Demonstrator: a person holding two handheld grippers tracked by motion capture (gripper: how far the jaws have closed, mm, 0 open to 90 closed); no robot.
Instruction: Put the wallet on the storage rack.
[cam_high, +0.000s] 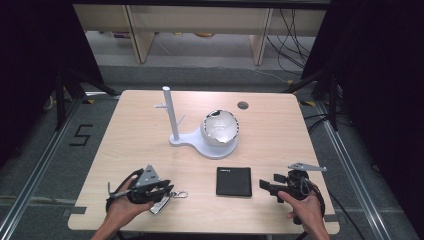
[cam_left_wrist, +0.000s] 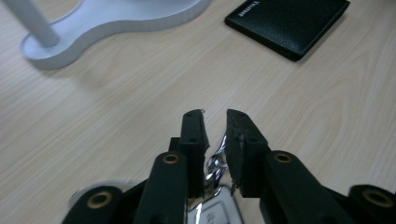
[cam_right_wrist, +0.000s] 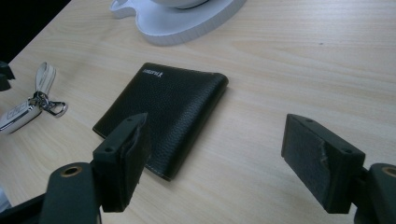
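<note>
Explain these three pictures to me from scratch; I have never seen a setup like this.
A person sits at a pale wooden table and holds a hand-held black two-jaw gripper in each hand. The high view looks down from above the person; the other two come from cameras riding on each gripper, looking along its jaws. On the table stand a white stand with an upright post and a white bowl-shaped thing on its base. A flat black leather wallet lies nearer the person. The left gripper has nearly closed around the silver metal ring of a car key fob. The right gripper is open, aimed at the wallet, not touching it.
</note>
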